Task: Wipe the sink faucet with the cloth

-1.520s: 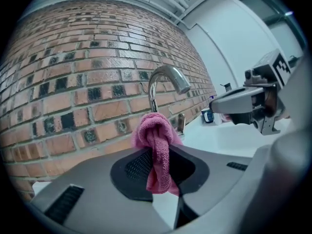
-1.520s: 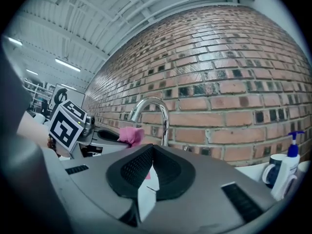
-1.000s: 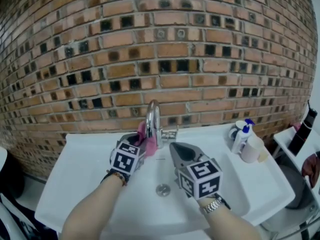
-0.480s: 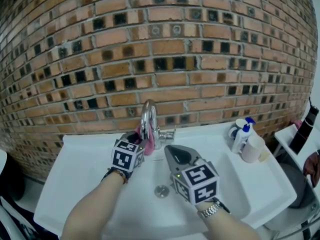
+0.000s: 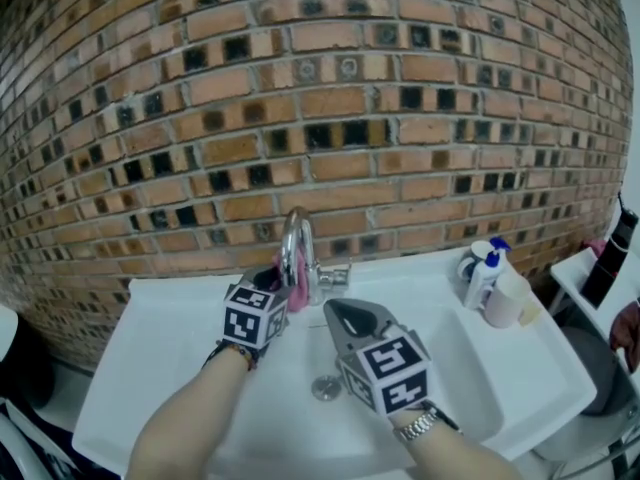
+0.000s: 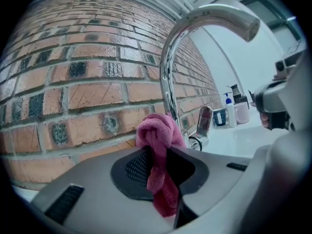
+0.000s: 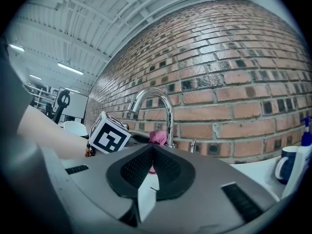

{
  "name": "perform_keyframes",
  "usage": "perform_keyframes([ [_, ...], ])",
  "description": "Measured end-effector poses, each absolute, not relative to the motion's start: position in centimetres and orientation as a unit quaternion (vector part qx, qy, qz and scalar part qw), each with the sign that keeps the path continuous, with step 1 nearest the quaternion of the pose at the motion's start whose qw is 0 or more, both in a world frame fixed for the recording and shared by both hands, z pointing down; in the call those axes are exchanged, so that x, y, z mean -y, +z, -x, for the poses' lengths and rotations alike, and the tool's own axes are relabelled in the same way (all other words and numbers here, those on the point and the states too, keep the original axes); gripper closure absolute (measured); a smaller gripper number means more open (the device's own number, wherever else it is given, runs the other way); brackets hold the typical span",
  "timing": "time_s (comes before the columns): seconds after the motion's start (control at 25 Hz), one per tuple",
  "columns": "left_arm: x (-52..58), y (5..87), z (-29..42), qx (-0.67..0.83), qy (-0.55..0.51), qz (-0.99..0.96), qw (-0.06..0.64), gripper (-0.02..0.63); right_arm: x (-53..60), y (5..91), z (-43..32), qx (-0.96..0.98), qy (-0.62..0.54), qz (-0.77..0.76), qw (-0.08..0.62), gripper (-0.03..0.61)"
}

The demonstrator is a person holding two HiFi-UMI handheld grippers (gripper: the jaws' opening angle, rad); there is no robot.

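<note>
Pink terry cloth [image 6: 157, 143]: 1, clenched in your left gripper [image 5: 280, 290], against curved chrome faucet's [image 5: 297, 243] left side; your right gripper [image 5: 331, 309] closed, empty.

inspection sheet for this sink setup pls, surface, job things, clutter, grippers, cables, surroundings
surface: white sink, basin bare but for the drain
job's things: chrome faucet upright at the back rim; pink cloth bunched against the low part of its stem, on the left side
clutter: pump bottle and cups on the sink's right rear corner
grippers: left gripper shut on the cloth, at the faucet; right gripper shut, nothing in it, over the basin, pointing at the faucet
cables: nothing seen
surroundings: brick wall right behind the sink
</note>
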State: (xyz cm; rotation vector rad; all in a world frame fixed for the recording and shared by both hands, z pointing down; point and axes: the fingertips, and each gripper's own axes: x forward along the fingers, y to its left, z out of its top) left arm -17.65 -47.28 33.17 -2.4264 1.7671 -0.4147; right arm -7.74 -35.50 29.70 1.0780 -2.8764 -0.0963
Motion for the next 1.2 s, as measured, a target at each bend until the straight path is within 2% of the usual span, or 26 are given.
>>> perform_keyframes([
  [1.2, 46.7, 23.5, 16.7, -0.552, -0.053, 0.822, 0.129, 0.541, 35.4, 29.6, 7.8, 0.938, -0.032, -0.345, 0.028, 0.566],
])
